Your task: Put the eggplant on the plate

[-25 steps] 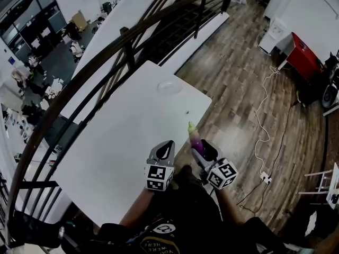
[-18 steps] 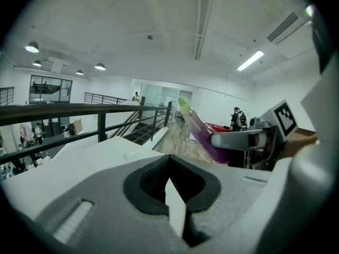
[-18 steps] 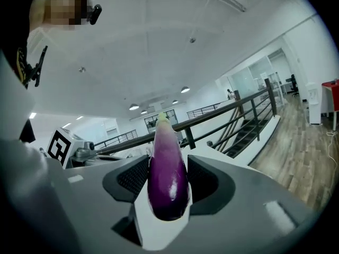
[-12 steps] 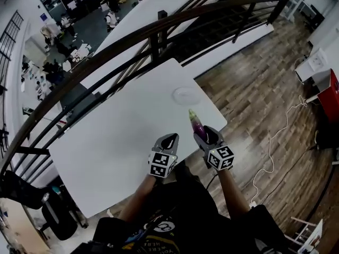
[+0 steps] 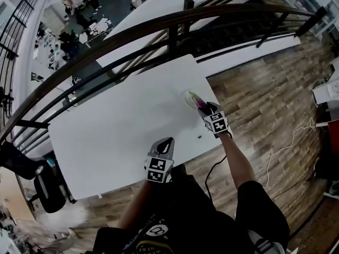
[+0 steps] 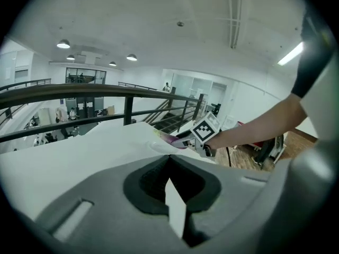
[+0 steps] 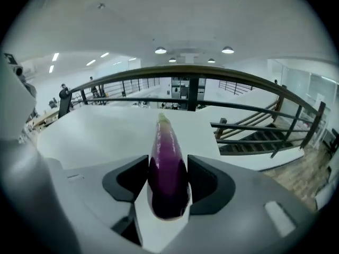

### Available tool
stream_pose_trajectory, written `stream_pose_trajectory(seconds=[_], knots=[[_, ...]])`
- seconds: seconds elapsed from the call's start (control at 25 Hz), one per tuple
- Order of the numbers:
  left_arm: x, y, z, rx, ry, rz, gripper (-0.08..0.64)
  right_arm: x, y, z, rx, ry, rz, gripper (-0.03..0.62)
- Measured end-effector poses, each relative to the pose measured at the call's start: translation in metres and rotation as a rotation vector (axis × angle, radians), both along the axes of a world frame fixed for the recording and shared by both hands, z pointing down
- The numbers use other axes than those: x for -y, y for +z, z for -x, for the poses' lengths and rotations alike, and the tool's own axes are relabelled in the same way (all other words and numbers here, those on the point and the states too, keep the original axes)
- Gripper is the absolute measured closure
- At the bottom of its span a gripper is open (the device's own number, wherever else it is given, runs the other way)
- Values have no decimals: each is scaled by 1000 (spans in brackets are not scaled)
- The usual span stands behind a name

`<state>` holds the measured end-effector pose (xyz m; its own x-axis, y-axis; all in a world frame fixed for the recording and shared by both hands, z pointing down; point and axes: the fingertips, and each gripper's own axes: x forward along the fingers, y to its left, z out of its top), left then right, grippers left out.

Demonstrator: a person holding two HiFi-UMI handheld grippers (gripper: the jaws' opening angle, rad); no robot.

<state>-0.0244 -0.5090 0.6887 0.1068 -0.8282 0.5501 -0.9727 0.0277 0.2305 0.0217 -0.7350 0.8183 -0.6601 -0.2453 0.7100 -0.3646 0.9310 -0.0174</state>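
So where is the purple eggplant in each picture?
Head view: the eggplant is right of centre, in the right hand-held gripper.
Left gripper view: the eggplant is small, just above the middle.
Right gripper view: the eggplant is big, dead centre, between the jaws.
Shared landmark: the dark railing.

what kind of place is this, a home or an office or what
Probably a mezzanine in an open office or lab building: a white table beside a dark railing, a lower floor with desks and people beyond it, and a staircase going down.
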Motion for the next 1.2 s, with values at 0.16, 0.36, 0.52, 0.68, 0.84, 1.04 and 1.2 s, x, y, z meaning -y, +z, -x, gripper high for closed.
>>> stream_pose_trajectory(seconds=[0.16, 0.36, 0.52, 0.68, 0.84, 1.04, 1.2], knots=[[-21, 2, 26, -4, -97, 27, 555, 23, 32, 26, -153, -106, -45, 359], [-42, 7, 52, -22, -183, 42, 555, 24, 52, 43, -262, -178, -67, 359], [-46, 3, 60, -12, -205, 53, 555, 24, 59, 38, -241, -116, -5, 357], [-48, -2, 63, -38, -200, 40, 555, 23, 35, 25, -69, 45, 70, 326], [-52, -15, 66, -42, -179, 4, 555, -5, -9, -19, 143, 271, 85, 327], [-45, -42, 59, -26, -111, -76, 555, -91, -83, -69, 404, 422, 148, 348], [-23, -69, 38, -14, -16, -157, 555, -140, -159, -90, 572, 513, 104, 387]])
